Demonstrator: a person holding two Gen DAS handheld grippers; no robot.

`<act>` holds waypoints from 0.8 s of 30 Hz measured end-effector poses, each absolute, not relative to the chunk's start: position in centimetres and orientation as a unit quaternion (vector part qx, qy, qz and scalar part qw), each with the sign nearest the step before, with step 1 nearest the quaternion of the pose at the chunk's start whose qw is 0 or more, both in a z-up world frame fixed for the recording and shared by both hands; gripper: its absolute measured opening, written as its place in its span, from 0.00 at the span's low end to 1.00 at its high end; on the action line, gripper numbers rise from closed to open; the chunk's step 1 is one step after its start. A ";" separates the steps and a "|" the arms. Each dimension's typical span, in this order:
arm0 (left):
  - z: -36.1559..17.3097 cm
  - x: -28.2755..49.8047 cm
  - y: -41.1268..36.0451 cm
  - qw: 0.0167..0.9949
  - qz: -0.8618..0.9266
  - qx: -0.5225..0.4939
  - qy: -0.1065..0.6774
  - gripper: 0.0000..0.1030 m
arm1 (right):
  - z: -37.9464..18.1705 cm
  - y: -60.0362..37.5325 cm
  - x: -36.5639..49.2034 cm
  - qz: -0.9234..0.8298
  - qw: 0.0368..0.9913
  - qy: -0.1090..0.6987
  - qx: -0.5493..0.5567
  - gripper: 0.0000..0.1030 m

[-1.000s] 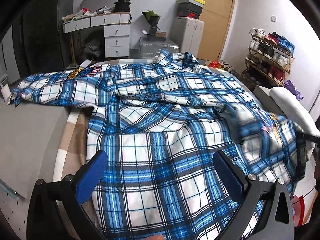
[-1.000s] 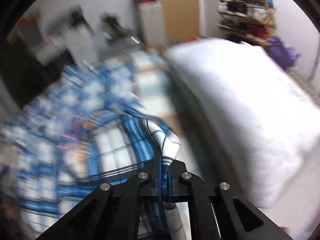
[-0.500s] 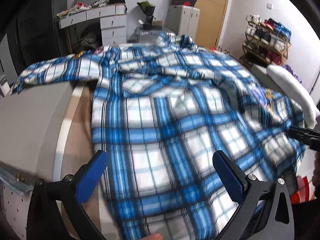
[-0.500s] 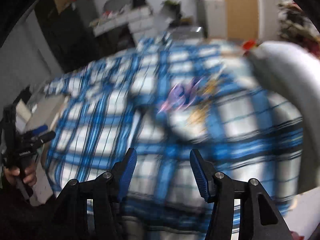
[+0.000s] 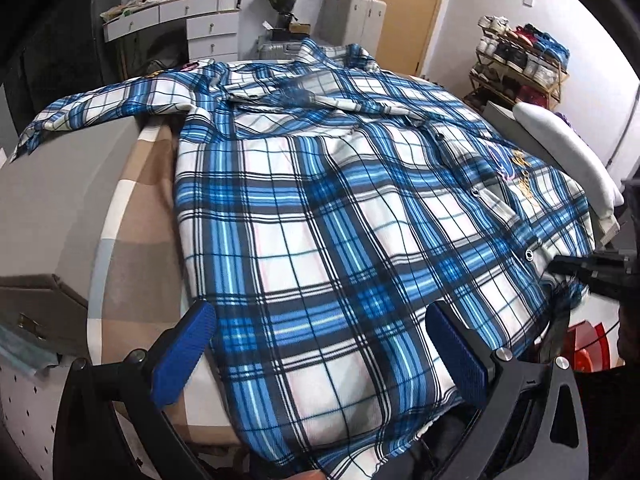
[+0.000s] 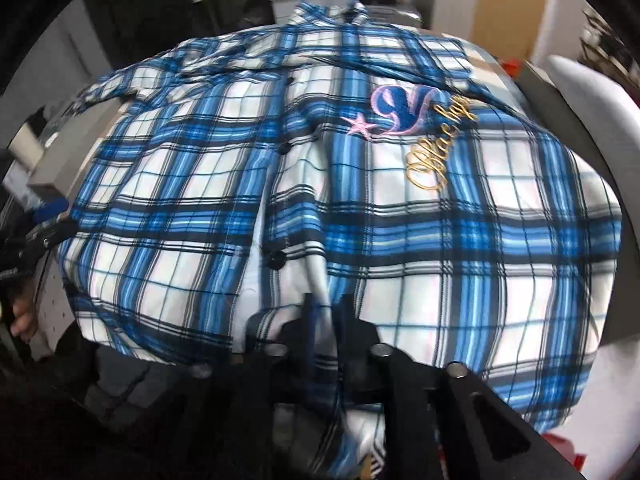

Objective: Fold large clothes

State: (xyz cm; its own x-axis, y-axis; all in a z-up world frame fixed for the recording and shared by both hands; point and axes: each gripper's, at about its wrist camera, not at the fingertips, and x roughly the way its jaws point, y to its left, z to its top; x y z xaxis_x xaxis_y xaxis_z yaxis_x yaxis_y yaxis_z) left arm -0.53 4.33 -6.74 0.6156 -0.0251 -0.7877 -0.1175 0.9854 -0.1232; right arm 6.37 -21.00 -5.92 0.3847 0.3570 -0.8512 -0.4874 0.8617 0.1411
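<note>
Shirt: a large blue-and-white plaid shirt (image 5: 320,220) lies spread front-up across the bed (image 5: 132,216), collar toward the far end, hem hanging over the near edge; one sleeve (image 5: 100,112) stretches out over a grey box (image 5: 48,200) at the bed's left side
Left hand-held gripper: the left hand-held gripper (image 5: 320,356) hovers over the hem with its blue pads (image 5: 182,354) spread wide, holding nothing
Right hand-held gripper: the right hand-held gripper (image 6: 326,320) has its fingers pressed together on the shirt's lower front edge near the button strip; the cloth bunches between them
Risk, one-sided pull: with only one side pinched, a tug would likely drag the whole shirt askew and skew any fold line
Risk, open front: the two front panels gape slightly along the buttons (image 6: 276,259), so lifting one panel may peel it away from the back layer instead of folding both together
Risk, sleeve: the outstretched sleeve could snag on the grey box corner or trail off it when the body shifts
Risk, hem: the overhanging hem may slide off the bed if the grip slips
Surface: a soft bed with a beige and brown checked cover, giving little firm backing for creases; a white pillow (image 5: 568,160) lies at the right edge, just beside the shirt
Room: a cluttered bedroom with a white drawer unit (image 5: 208,32), a grey cabinet (image 5: 354,16) topped with shoe boxes, a wooden door (image 5: 412,12) and a loaded shoe rack (image 5: 520,68)
</note>
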 end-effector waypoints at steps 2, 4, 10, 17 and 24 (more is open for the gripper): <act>-6.6 -0.7 4.1 0.897 0.026 -0.073 0.436 0.99 | -4.6 -20.8 6.1 0.288 0.831 0.474 -0.041 0.21; -6.6 -1.0 4.1 0.899 0.023 -0.074 0.432 0.99 | -4.5 -20.0 6.0 0.320 0.819 0.476 -0.030 0.23; -6.9 -1.9 4.8 0.899 0.025 -0.084 0.430 0.99 | -7.6 -17.5 6.2 0.332 0.780 0.529 -0.034 0.23; -7.1 -3.1 5.7 0.895 0.036 -0.098 0.434 0.99 | -6.4 -15.0 3.7 0.414 0.757 0.503 -0.051 0.02; -7.3 -2.6 6.0 0.894 0.038 -0.098 0.436 0.99 | -6.7 -14.9 3.1 0.389 0.752 0.519 -0.120 0.22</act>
State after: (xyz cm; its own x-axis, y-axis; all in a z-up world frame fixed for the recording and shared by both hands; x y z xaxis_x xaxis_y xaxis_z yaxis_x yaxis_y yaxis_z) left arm -2.57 5.98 -7.30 0.6168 -0.0169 -0.7869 -0.1535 0.9780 -0.1412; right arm 3.12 -14.92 -6.69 0.1590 0.4603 -0.8734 -0.7093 0.6687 0.2233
